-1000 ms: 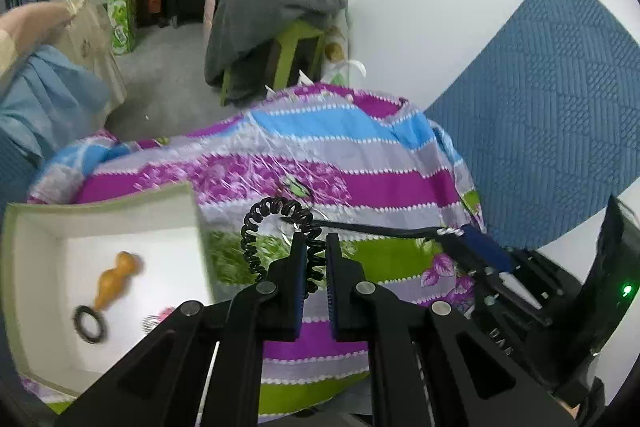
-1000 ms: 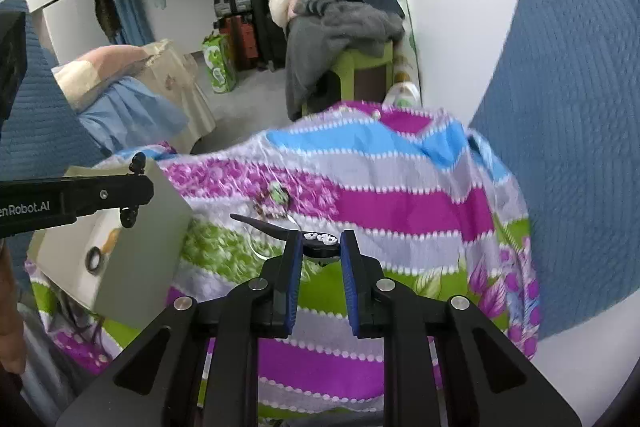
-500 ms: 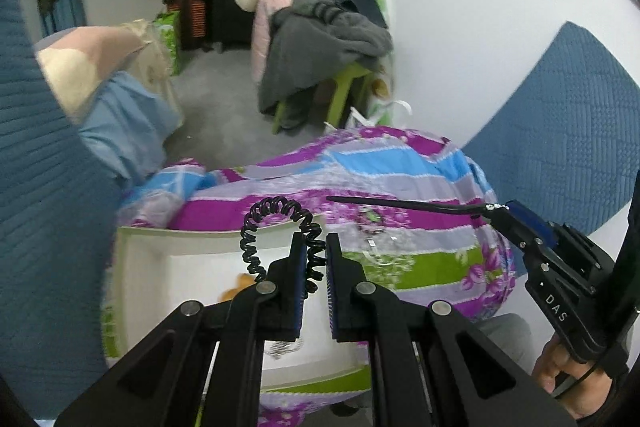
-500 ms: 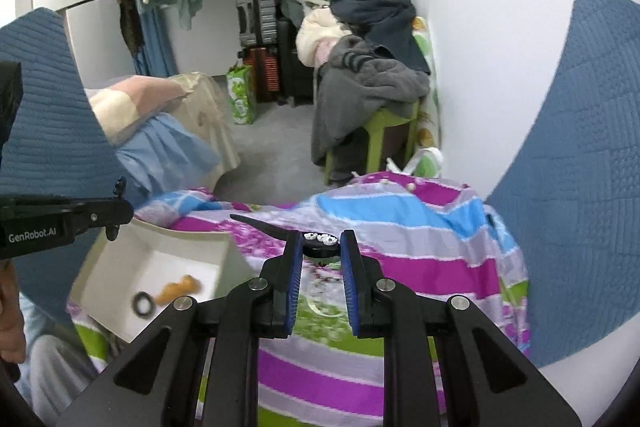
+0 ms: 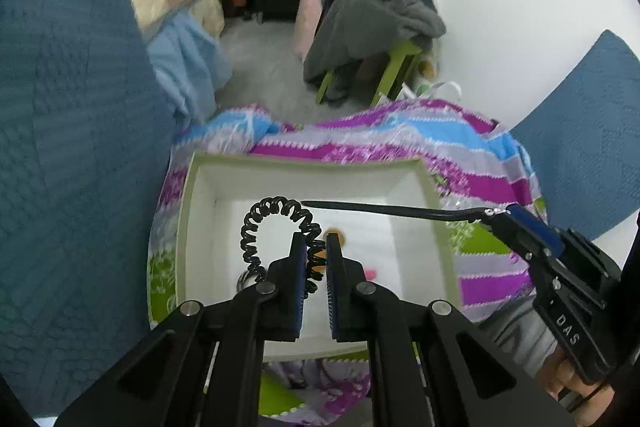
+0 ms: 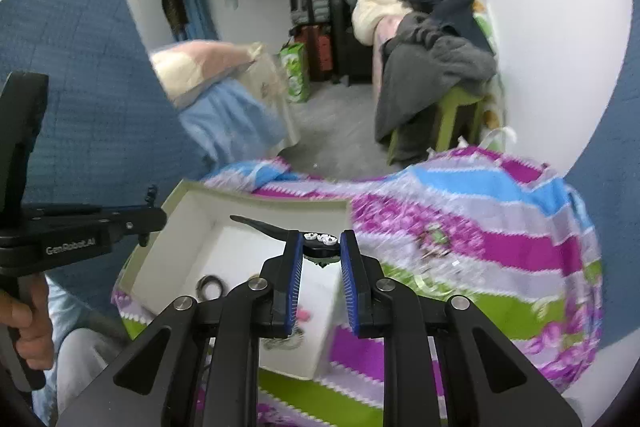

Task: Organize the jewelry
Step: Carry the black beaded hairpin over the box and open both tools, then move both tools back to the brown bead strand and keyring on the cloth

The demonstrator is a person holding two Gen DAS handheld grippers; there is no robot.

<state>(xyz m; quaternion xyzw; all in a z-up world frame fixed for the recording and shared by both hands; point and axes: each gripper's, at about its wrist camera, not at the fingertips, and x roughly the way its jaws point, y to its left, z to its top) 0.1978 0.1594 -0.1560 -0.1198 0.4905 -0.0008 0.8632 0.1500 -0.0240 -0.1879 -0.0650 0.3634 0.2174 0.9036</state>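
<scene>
A white box [image 5: 436, 227] sits on a striped floral cloth [image 5: 480, 163]; inside lie an orange piece [image 5: 335, 234], a dark ring [image 6: 211, 286] and a pink bit [image 6: 303, 314]. Above it, the left hand-held gripper [image 5: 316, 255] pinches a black spiral coil [image 5: 256, 223], while the right hand-held gripper [image 6: 320, 255] clamps a long black hair clip [image 6: 264, 225].

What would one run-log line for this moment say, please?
left gripper: shut on black spiral hair tie | right gripper: shut on black hair clip | both over white box | box holds items
</scene>
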